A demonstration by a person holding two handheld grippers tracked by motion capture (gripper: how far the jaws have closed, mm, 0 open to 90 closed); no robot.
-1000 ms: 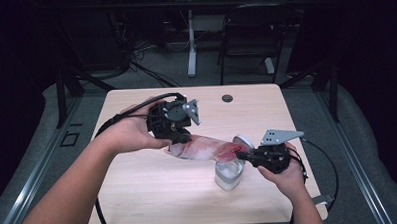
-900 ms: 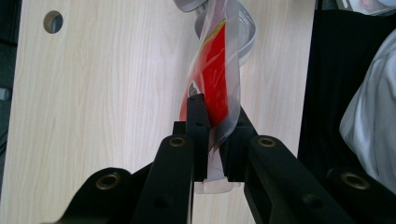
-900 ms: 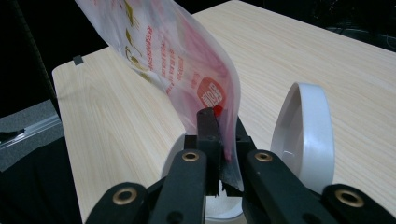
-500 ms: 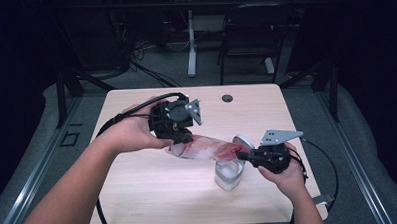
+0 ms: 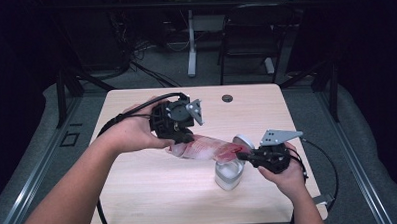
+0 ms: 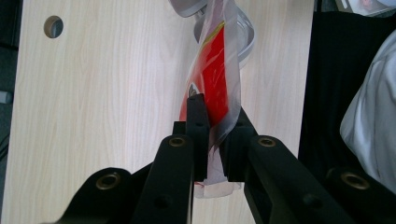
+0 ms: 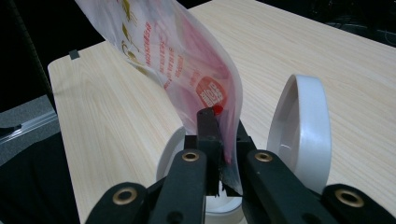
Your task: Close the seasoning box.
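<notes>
Nothing had shifted over the last second: the left gripper [image 5: 180,137] and right gripper [image 5: 245,154] each stayed clenched on an end of the red-and-clear pouch [image 5: 208,147], stretched above the open white jar [image 5: 228,173] near the table's [image 5: 154,193] right edge, suggesting pouring was pending.

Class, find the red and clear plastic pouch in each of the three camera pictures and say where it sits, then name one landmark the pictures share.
High view: the pouch stretches across the middle, between the two grippers.
Left gripper view: it runs up from the jaws, at centre.
Right gripper view: it rises from the jaws toward the upper left.
Shared landmark: the white jar, below the pouch's far end, open under the jaws.
</notes>
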